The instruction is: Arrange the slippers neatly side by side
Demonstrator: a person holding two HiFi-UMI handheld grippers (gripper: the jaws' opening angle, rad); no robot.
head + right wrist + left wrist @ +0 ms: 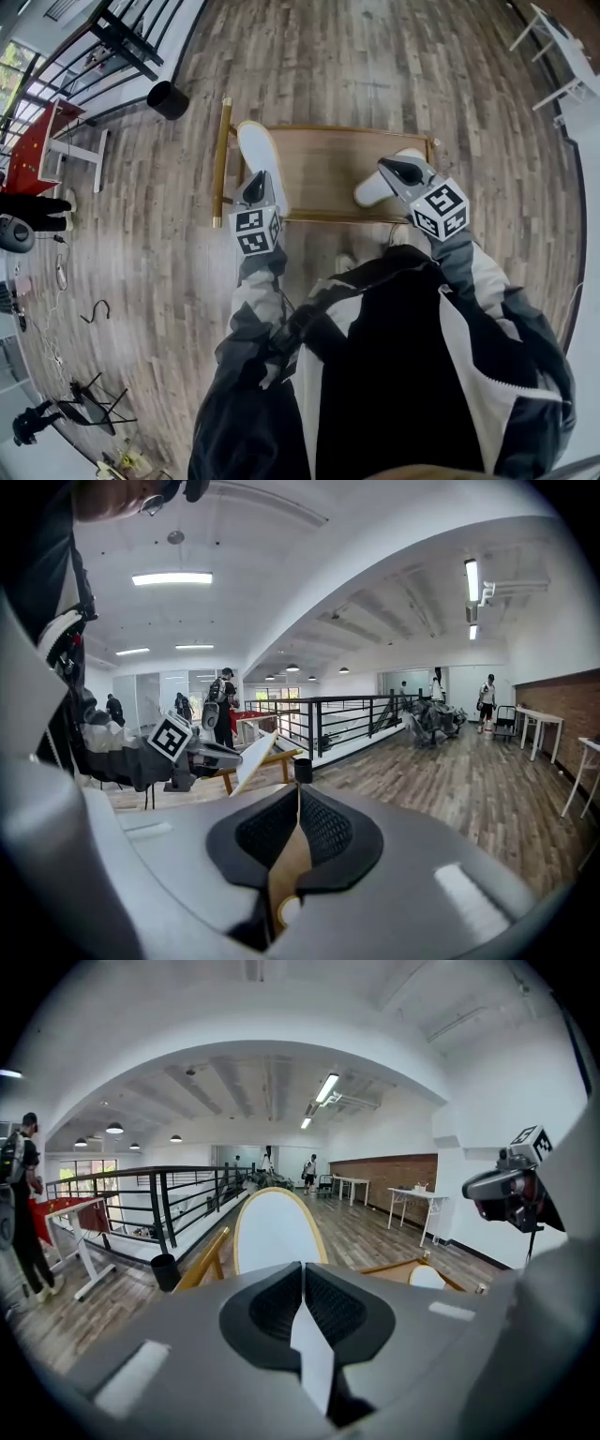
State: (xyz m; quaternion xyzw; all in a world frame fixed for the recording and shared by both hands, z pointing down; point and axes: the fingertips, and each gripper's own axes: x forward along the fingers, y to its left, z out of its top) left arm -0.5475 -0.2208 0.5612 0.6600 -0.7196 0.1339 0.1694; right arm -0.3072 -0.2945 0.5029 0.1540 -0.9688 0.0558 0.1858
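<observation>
Head view, from the left: black bin point(167, 98) on the floor, apart from a low wooden rack point(328, 159). Over the rack's left edge, left gripper point(255, 190) clamped tight on the left slipper point(260, 155), white, toe pointing away; in the left gripper view, upright with a yellowish rim. Near the rack's right front corner, right gripper point(401, 171) pinched together on the right slipper point(373, 191), also white, only a thin tan edge showing between the pads. Black-and-white square patterns on both marker cubes point(255, 231).
</observation>
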